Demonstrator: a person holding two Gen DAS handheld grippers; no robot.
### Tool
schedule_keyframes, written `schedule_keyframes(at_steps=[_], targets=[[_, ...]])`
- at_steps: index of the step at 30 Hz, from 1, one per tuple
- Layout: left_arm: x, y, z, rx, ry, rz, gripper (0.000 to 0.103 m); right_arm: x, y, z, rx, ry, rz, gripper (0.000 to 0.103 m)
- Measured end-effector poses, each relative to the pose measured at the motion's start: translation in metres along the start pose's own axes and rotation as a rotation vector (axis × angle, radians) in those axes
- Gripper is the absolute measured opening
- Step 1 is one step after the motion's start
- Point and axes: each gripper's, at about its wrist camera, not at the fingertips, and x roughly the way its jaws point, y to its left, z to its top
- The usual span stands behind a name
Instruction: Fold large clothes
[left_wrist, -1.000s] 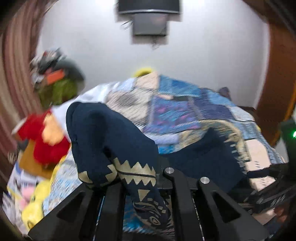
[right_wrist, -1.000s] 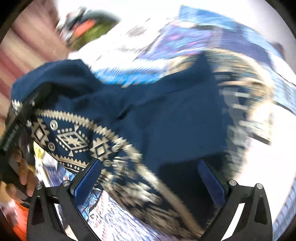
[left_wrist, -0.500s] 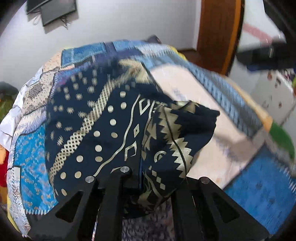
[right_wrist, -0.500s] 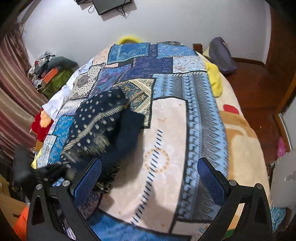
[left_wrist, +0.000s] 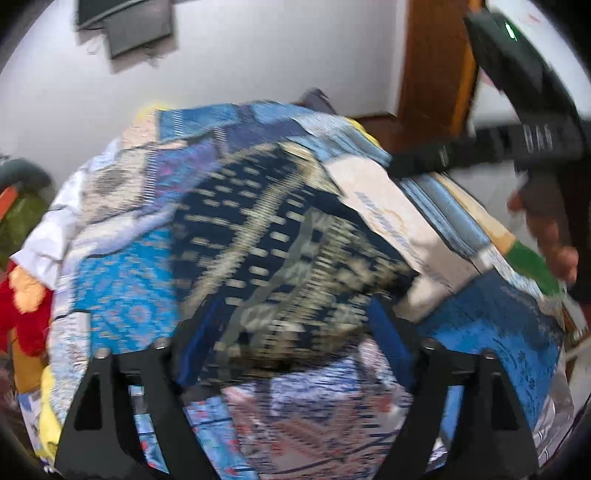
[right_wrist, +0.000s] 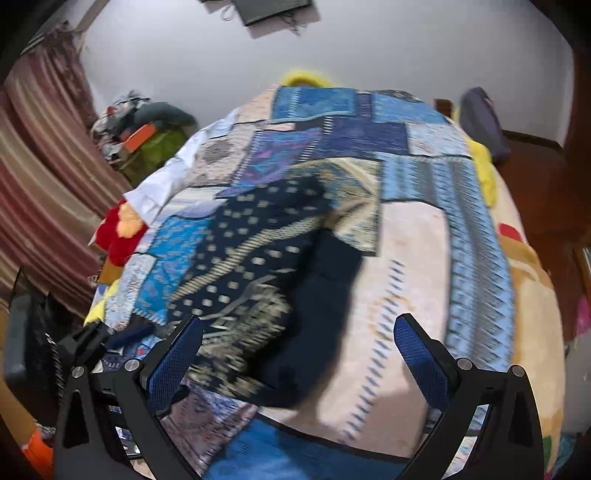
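My left hand-held gripper (left_wrist: 291, 332) has just been opening, its jaws wide around the navy patterned garment (right_wrist: 258, 266) on the bed (right_wrist: 413, 258); my right hand-held gripper (right_wrist: 295, 354) hangs open above it.

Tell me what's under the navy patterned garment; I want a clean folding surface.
The navy patterned garment lies on a patchwork bedspread. Whatever lies directly beneath its bunched folds is covered.
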Motion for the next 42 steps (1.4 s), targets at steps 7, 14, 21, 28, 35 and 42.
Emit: schedule_keyframes(at_steps=[7,14,21,28,35,42], targets=[[0.041,0.063,-0.003,-0.127,0.056,0.148,0.099,0.06,0.04,-0.009,-0.068,0.108,0.007,0.103],[0.083,0.07,-0.052,-0.154,0.169,0.101,0.103,0.121,0.017,-0.059,-0.136,0.327,-0.104,0.103],[0.08,0.066,-0.09,-0.003,0.258,0.275,0.103,0.089,-0.016,-0.068,-0.051,0.313,-0.066,0.103],[0.036,0.103,-0.084,-0.09,0.18,0.301,0.103,0.06,-0.024,-0.061,-0.052,0.276,-0.066,0.103],[0.013,0.131,-0.038,-0.176,0.054,0.297,0.103,0.033,-0.009,-0.027,-0.095,0.138,-0.086,0.103],[0.055,0.144,-0.008,-0.269,0.052,0.115,0.103,0.058,-0.018,0.008,0.059,0.13,0.018,0.103]])
